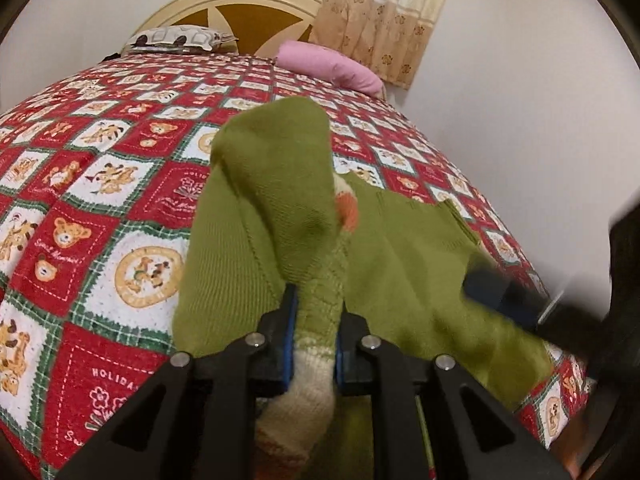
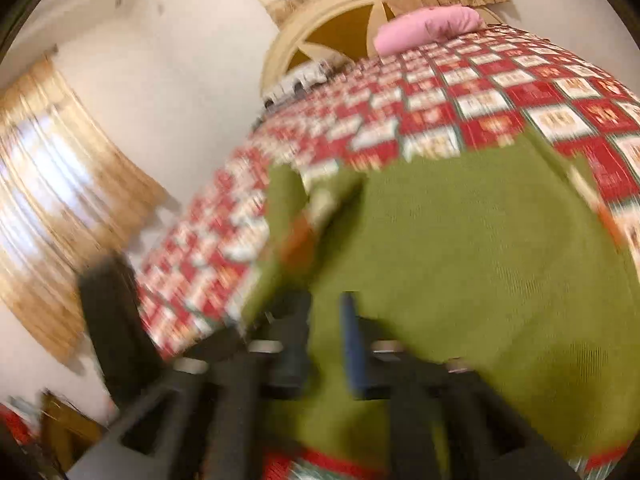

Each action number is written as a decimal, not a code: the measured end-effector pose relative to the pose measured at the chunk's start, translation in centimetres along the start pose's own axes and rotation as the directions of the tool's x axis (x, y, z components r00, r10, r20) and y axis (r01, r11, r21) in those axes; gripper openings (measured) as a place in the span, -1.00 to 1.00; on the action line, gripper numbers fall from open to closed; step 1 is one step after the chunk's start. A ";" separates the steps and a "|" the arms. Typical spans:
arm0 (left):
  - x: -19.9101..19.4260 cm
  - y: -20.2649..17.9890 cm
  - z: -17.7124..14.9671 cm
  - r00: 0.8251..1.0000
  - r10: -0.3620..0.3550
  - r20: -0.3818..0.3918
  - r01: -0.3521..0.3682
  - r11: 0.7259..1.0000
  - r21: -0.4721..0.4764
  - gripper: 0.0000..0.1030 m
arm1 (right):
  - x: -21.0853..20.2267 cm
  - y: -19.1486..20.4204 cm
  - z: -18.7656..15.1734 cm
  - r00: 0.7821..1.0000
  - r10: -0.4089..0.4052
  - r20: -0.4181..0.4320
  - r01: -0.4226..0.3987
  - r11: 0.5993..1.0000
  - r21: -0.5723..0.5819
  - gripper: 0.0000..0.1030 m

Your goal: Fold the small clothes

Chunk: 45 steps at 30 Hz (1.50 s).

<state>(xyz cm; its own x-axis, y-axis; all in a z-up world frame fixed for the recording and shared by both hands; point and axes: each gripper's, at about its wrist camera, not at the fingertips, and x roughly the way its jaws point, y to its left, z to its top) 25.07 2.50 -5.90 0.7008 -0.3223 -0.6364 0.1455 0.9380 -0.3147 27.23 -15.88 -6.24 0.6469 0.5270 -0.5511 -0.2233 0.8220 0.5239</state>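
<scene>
Across the bed [image 1: 100, 152] lies the green sweater [image 1: 400, 248], one part lifted; the left gripper [image 1: 316, 344] pinches its cream-and-green knit, so carry that over evenly; the right gripper [image 2: 326, 344], blurred, stands parted, holding nothing.

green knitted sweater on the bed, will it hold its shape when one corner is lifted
Probably not: the green knitted sweater droops in soft folds from the left gripper clamped on its cream hem. Likely light, since one pinch carries a sleeve. The knit probably grips the red patterned bedspread rather than sliding.

Sweater [image 1: 400, 248] on bed [image 1: 100, 184], before pillows [image 1: 332, 66]
</scene>
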 end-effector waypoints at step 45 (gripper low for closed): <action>1.2 -13.7 2.6 0.986 -0.163 -0.026 0.165 0.975 0.152 -0.69 | -0.9 -3.7 8.5 0.979 -0.195 -0.064 0.174 0.954 -0.244 -0.77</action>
<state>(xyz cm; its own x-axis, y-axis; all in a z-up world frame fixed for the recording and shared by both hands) 25.75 -10.40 -0.54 0.6492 -0.4739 -0.5949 0.3633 0.8804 -0.3049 33.66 -21.17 -2.17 0.6304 0.3692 -0.6829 -0.2785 0.9287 0.2450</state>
